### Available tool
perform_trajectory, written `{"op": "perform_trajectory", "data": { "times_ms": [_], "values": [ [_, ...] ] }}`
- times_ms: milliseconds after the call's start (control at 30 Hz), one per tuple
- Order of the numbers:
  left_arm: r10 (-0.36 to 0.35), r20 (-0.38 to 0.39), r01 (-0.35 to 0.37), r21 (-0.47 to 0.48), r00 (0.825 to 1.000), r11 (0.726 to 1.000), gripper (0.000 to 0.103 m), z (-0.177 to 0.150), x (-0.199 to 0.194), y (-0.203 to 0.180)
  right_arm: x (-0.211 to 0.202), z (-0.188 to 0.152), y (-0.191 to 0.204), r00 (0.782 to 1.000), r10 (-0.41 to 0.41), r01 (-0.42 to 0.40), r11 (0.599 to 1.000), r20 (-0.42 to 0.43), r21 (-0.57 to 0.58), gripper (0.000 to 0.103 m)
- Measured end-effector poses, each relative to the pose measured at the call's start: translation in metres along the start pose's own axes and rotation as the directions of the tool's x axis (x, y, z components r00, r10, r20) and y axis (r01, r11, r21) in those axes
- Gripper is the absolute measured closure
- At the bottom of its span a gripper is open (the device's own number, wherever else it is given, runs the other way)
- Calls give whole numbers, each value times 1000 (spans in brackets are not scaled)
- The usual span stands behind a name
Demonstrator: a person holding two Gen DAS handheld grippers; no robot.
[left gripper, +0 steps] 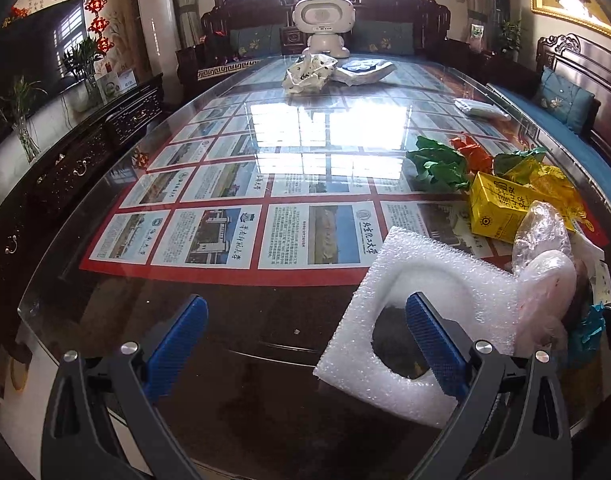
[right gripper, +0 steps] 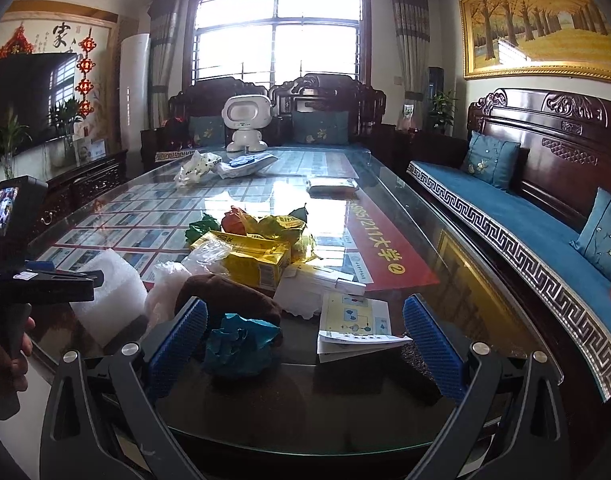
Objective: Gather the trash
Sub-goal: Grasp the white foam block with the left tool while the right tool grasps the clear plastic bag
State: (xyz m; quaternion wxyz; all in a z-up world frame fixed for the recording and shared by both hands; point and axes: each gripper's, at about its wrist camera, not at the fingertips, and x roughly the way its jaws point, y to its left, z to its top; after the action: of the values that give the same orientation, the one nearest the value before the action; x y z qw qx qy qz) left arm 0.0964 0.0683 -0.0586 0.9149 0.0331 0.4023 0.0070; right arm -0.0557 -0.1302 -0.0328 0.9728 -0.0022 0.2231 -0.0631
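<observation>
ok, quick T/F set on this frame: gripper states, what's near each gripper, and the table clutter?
1. Both grippers are open and empty. True: left gripper and right gripper hold nothing.
2. The white foam sheet has a hole cut in it. True.
3. The yellow carton stands alone at the table's far end. False: it lies in the near trash pile; the white toy robot stands at the far end.
4. The crumpled teal paper lies between the right gripper's fingers in view. True.
5. The glass table is bare wood on top. False: glass covers printed pictures.
</observation>
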Motion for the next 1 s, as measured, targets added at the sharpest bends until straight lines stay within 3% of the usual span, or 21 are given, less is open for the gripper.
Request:
{"op": "perform_trajectory", "data": {
  "times_ms": [100, 267, 333, 367, 433, 500, 600, 900, 1000],
  "values": [
    [-50, -19, 50, -34, 999, 998, 4, 0, 6, 5, 2, 0, 2, 1000, 6, -6, 1000, -4, -3, 8],
    [-32, -17, 32, -30, 999, 999, 6, 1, 8, 6, 5, -1, 5, 1000, 15, -15, 1000, -12, -8, 8],
    [-45, -19, 45, -21, 999, 999, 28, 0, 7, 4, 6, -2, 5, 1000, 14, -14, 1000, -14, -7, 8],
    [-74, -16, 74, -25, 997, 997, 34, 0, 7, 3, 7, -2, 5, 1000, 14, -14, 1000, -17, -7, 8],
    [-119, -15, 119, -27, 993, 993, 57, -1, 4, 1, 8, -2, 5, 1000, 18, -18, 1000, -19, -5, 8],
    [-135, -1, 135, -9, 991, 991, 72, -3, -1, -3, 7, -2, 6, 1000, 24, -24, 1000, -18, -7, 8],
    [-118, 41, 118, 16, 992, 993, 75, -4, -11, -7, 6, -2, 10, 999, 37, -38, 999, -13, -15, 8],
    [-167, 115, 172, -35, 979, 984, 79, -1, -30, 10, -1, 0, 24, 996, 81, -80, 996, 23, -29, 8],
    [-179, 134, 187, -45, 975, 981, 79, -3, -36, 13, -1, -2, 31, 991, 129, -128, 991, 21, -44, 8]
  ]
}}
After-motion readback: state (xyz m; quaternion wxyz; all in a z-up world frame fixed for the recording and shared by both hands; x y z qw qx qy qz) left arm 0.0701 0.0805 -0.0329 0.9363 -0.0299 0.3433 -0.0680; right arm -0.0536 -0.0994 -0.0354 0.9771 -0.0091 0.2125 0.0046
